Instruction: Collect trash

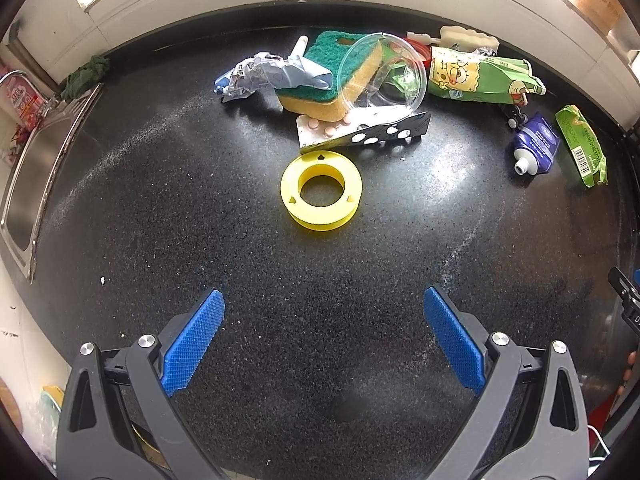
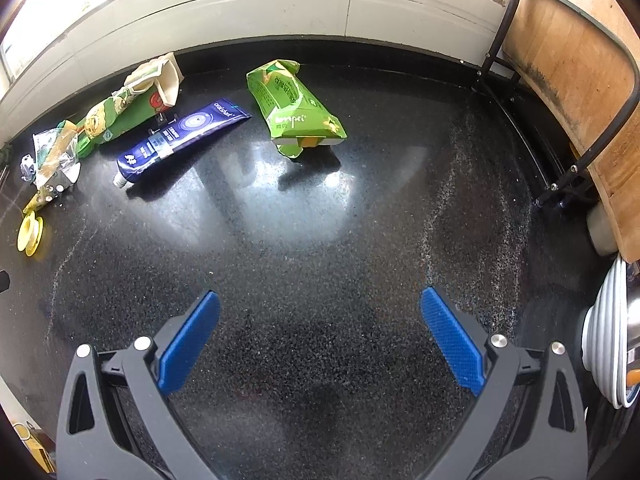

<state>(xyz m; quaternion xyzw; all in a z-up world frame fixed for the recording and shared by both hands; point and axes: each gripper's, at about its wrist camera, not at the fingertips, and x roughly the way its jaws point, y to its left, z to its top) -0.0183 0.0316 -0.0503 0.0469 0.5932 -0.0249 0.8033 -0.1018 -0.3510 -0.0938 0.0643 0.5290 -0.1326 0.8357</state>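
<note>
nothing is picked up yet, so the step in hand looks like choosing a first piece of trash and closing in on it. the trash sits along the far edge of the black tabletop (image 1: 168, 208). in the left view a yellow spool (image 1: 321, 196) lies nearest, alone, straight ahead of the left gripper (image 1: 324, 308). just beyond it is a heap: a pill blister (image 1: 332, 130), a sponge (image 1: 320, 76), a clear cup (image 1: 382, 76) leaning on the sponge, and crumpled paper (image 1: 272, 76) to the left. further right lie a cartoon wrapper (image 1: 480, 76), a blue tube (image 1: 536, 144) and a green pack (image 1: 582, 144).

for the left, the spool is the cleaner first pick: it touches nothing, and its rim gives two flat sides to pinch. come down over it squarely, as a skewed grip would probably let it roll. the heap is riskier, since the cup may tip.

for the right gripper (image 2: 320, 308), the green pack (image 2: 296, 108) stands apart, far centre, with the blue tube (image 2: 180, 136) to its left. the crumpled pack should give under the pads, so grip its middle.

both sets of jaws stand wide apart, holding nothing and touching nothing, over bare tabletop well short of the trash. no bin shows in either view.
</note>
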